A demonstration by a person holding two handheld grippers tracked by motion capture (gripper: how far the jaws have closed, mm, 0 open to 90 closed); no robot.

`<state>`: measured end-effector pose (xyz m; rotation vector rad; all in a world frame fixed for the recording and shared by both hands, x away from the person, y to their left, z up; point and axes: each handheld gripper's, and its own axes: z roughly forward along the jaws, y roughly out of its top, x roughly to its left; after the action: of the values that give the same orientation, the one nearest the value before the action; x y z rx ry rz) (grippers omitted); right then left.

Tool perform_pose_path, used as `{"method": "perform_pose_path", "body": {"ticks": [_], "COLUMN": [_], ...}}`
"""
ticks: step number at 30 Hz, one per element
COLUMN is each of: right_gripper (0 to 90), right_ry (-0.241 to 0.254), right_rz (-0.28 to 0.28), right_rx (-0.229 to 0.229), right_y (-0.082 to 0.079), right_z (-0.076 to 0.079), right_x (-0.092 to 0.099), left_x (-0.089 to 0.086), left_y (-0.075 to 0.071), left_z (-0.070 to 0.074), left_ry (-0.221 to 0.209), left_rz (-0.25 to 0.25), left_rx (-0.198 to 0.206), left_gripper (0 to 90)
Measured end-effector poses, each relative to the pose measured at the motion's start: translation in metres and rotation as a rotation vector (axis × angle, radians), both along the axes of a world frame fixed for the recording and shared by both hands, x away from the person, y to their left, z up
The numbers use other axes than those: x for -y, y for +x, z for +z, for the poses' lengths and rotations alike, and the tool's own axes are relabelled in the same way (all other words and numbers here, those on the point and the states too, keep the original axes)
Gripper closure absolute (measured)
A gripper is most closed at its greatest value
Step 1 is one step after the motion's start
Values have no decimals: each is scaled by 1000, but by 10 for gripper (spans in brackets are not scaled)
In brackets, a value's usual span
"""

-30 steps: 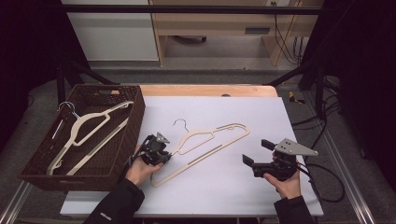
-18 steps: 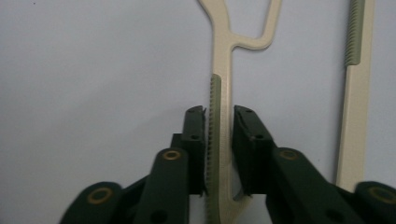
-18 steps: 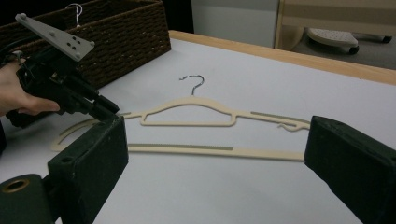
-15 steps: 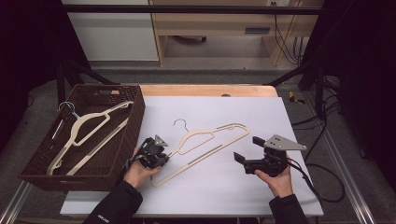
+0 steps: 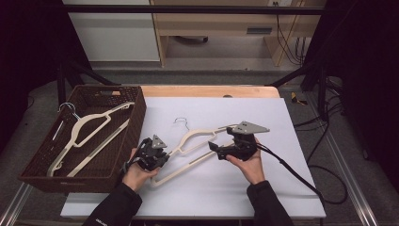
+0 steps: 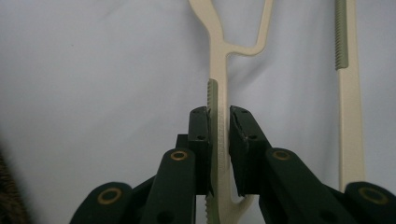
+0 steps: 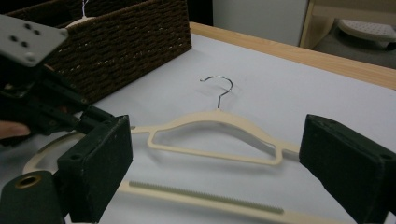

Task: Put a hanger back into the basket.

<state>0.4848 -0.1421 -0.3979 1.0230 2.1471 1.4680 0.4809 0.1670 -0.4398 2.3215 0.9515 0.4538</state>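
Observation:
A cream plastic hanger (image 5: 197, 136) with a metal hook (image 5: 181, 123) lies flat on the white table top (image 5: 268, 188). My left gripper (image 5: 160, 154) is shut on the hanger's left arm near its end. In the left gripper view the pads (image 6: 200, 140) pinch the ribbed arm of the hanger (image 6: 218, 93). My right gripper (image 5: 220, 141) stands open over the hanger's right arm, touching nothing. In the right gripper view, the hanger (image 7: 215, 119) lies flat beyond and between the wide-apart pads (image 7: 100, 163). The left gripper (image 7: 46, 107) shows at the left of that view.
A dark wicker basket (image 5: 137, 117) stands at the table's left and holds another cream hanger (image 5: 89, 127). The right gripper's cable (image 5: 291, 169) trails off to the right. A wooden edge (image 5: 211, 91) runs along the back of the table.
My right gripper has moved left across the table to the hanger's right arm, still open. The left gripper and the hanger have stayed put.

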Motion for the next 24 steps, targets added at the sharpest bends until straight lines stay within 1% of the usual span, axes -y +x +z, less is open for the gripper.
{"method": "perform_pose_path", "body": {"ticks": [1, 2, 3, 4, 5, 6, 7, 8, 9, 12, 13, 14, 15, 16, 17, 18, 19, 20, 21, 22, 23, 24], "right_gripper": [116, 116, 125, 125, 135, 135, 146, 146, 153, 181, 197, 197, 214, 214, 236, 236, 246, 257, 272, 287, 310, 310], "right_ry": [0, 0, -7, -7, -20, -20, -32, -32, -39, -58, -71, -71, -84, -84, -95, -95, -103, -111, -111, -109, -121, -121], "right_rz": [5, 5, 4, 4, 4, 4, -2, -2, -1, -12, -20, -20, -34, -34, -38, -38, -44, -47, -46, -50, -62, -62], "right_rx": [-8, -8, -24, -24, -37, -37, -54, -54, -64, -82, -97, -97, -119, -119, -125, -125, -130, -135, -135, -138, -154, -154], "right_y": [11, 11, 23, 23, 34, 34, 45, 45, 50, 64, 72, 72, 80, 80, 86, 86, 89, 92, 94, 96, 100, 100], "right_z": [-2, -2, -4, -4, -6, -6, -9, -9, -11, -15, -18, -18, -22, -22, -25, -25, -26, -28, -29, -31, -34, -34], "right_x": [-12, -12, -25, -25, -38, -38, -50, -50, -55, -67, -74, -74, -79, -79, -83, -83, -85, -87, -88, -90, -93, -93], "left_x": [0, 1, 3, 3, 4, 4, 3, 3, 4, 5, 5, 5, 5, 5, 6, 6, 6, 6, 6, 6, 7, 7], "left_y": [-1, -3, -5, -5, -7, -7, -9, -9, -9, -11, -11, -11, -11, -11, -13, -13, -13, -13, -13, -13, -15, -15], "left_z": [2, 4, 7, 7, 10, 10, 13, 13, 13, 17, 18, 18, 18, 19, 19, 19, 20, 20, 22, 22, 23, 23], "left_ry": [-4, 3, 12, 12, 17, 17, 21, 21, 11, 16, 20, 20, 21, 31, 5, 5, 16, 14, 23, 19, 15, 15], "left_rz": [-2, -3, -4, -4, -6, -6, -10, -10, -9, -10, -9, -9, -12, -14, -15, -15, -12, -11, -15, -13, -10, -10], "left_rx": [7, 15, 37, 37, 48, 48, 50, 50, 56, 65, 71, 71, 71, 69, 60, 60, 70, 76, 77, 86, 89, 89], "left_gripper": [791, 791, 791, 791, 791, 791, 791, 791, 791, 791, 791, 791, 791, 791, 791, 791, 791, 791, 791, 791, 791, 791]}}
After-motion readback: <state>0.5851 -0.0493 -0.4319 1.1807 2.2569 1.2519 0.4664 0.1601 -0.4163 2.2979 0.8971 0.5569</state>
